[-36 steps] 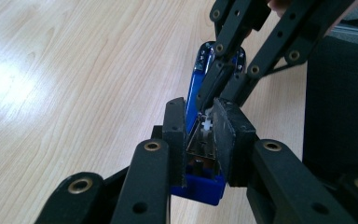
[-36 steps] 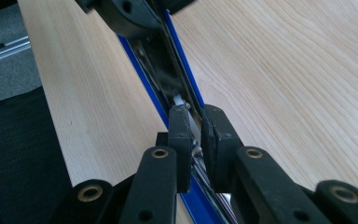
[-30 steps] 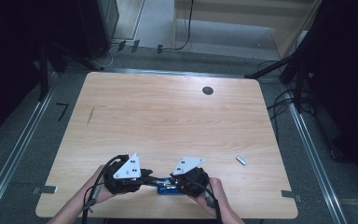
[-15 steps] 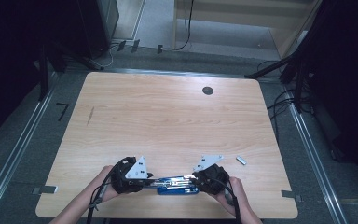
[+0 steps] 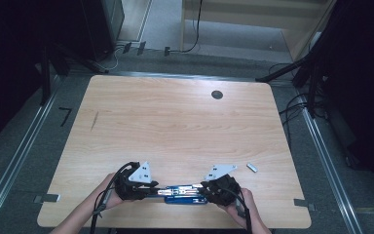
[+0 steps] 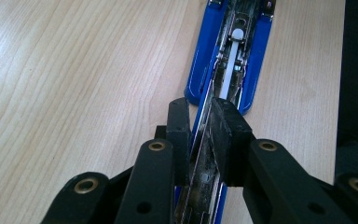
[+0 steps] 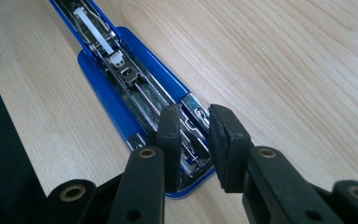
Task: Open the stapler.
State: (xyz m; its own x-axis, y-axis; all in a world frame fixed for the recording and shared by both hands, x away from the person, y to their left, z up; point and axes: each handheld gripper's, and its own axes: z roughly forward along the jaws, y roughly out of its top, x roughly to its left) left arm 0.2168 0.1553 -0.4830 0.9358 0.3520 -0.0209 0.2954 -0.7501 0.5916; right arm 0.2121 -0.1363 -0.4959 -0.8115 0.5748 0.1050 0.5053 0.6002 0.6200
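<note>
Blue stapler lying opened out flat near the front edge of the desk. Pinched at one end by the left gripper, straddled at the other by the right gripper, jaws just opening, maybe touching. Small metal piece lying off to the right

Stapler ends hidden under grippers in high view. Left gripper view: stapler's far end cut off by top edge, near end hidden behind jaws. Right gripper view: far end cut off at top. Small grey piece near table's right edge too small to identify. Forearms cut off at bottom.
</note>
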